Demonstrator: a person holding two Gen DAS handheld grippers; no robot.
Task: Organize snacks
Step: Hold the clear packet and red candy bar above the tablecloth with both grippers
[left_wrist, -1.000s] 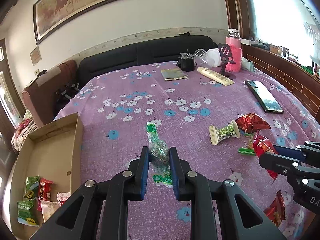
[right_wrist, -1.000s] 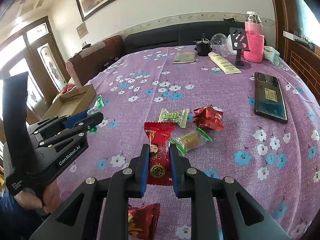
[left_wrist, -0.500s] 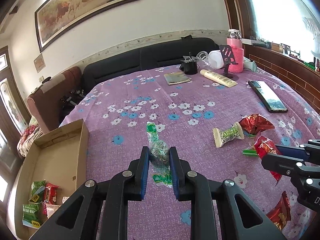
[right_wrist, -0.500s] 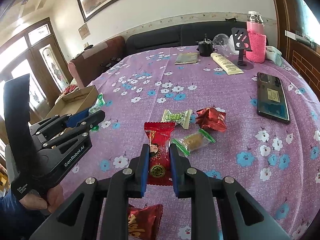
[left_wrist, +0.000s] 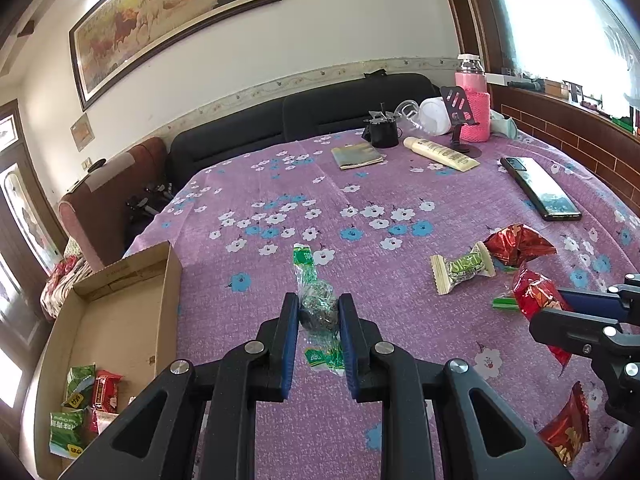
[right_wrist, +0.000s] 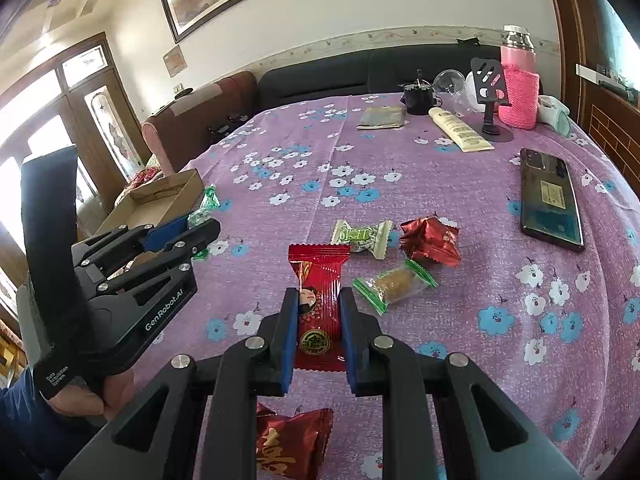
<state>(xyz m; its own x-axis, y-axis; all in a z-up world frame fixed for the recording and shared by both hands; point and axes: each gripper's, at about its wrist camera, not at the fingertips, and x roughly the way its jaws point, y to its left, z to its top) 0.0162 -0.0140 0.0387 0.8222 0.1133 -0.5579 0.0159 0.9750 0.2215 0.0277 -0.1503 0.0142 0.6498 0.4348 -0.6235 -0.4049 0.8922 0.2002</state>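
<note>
Grippers each clamp one snack for boxing: left gripper (left_wrist: 319, 312) pinches a clear green-ended candy wrapper (left_wrist: 316, 308), right gripper (right_wrist: 319, 312) a flat red foil sachet (right_wrist: 319, 304), ahead of an open cardboard box (left_wrist: 116, 320).

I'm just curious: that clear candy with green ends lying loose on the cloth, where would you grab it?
Grip the clear candy across its plump middle, coming from above, with fingers either side of its long axis. It lies flat and slanted, and the green twisted ends are thin and would likely slip.

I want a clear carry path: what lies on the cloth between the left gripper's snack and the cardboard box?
Nothing: in the left wrist view, only bare flowered cloth separates the green-wrapped snack from the cardboard box.
</note>
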